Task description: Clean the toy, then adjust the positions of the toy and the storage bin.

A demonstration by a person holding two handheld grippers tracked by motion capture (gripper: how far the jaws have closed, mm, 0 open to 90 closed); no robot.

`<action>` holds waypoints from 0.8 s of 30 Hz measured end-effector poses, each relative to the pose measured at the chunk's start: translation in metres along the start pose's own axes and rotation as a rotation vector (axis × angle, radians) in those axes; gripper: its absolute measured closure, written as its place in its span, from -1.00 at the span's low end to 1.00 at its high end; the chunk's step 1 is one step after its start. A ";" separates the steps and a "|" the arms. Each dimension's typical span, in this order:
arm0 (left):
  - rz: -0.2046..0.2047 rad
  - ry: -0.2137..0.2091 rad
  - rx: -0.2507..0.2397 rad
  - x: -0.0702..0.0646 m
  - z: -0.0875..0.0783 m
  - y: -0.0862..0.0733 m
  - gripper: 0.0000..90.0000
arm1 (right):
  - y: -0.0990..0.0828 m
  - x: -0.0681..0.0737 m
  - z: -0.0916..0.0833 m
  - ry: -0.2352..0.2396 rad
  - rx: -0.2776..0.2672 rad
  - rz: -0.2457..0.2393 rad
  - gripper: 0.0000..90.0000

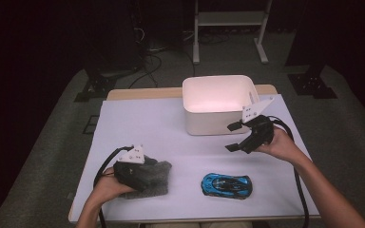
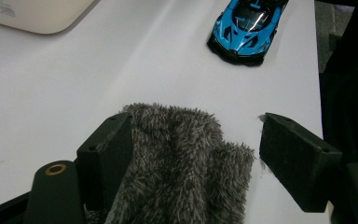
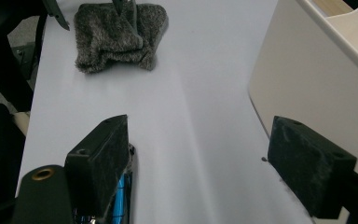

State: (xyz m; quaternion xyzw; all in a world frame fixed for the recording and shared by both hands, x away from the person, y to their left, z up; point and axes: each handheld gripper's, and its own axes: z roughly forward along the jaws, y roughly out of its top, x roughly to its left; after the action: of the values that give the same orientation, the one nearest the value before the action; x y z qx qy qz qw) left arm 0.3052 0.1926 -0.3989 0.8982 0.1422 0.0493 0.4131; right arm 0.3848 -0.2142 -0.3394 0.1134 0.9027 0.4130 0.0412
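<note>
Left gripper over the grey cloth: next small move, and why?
Probably close the jaws. The left gripper stands open astride the furry grey cloth: one pad touches its edge, the other stands clear, so nothing is gripped yet. The cloth lies bunched on the white table sheet.

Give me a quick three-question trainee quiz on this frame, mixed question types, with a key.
1. True or false: the left gripper has its pads clamped tight on the grey furry cloth.
2. Which thing lies nearest the front edge of the white table sheet? A) the blue toy car B) the white bin C) a red cup
3. Fill in: the right gripper is held in the air just in front of the ____.

Key
1. False: the jaws stand apart, the cloth lies between them, and one pad is clear of it.
2. A
3. white bin
</note>
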 end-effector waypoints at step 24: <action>-0.004 0.000 -0.002 0.003 0.000 0.001 -0.55 | 0.006 -0.009 0.001 0.003 0.017 -0.005 -0.56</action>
State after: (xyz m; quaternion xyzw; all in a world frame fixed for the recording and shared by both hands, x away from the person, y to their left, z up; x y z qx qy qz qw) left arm 0.3077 0.1932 -0.3983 0.8976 0.1438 0.0486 0.4139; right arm 0.3943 -0.2116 -0.3353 0.1106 0.9065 0.4055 0.0399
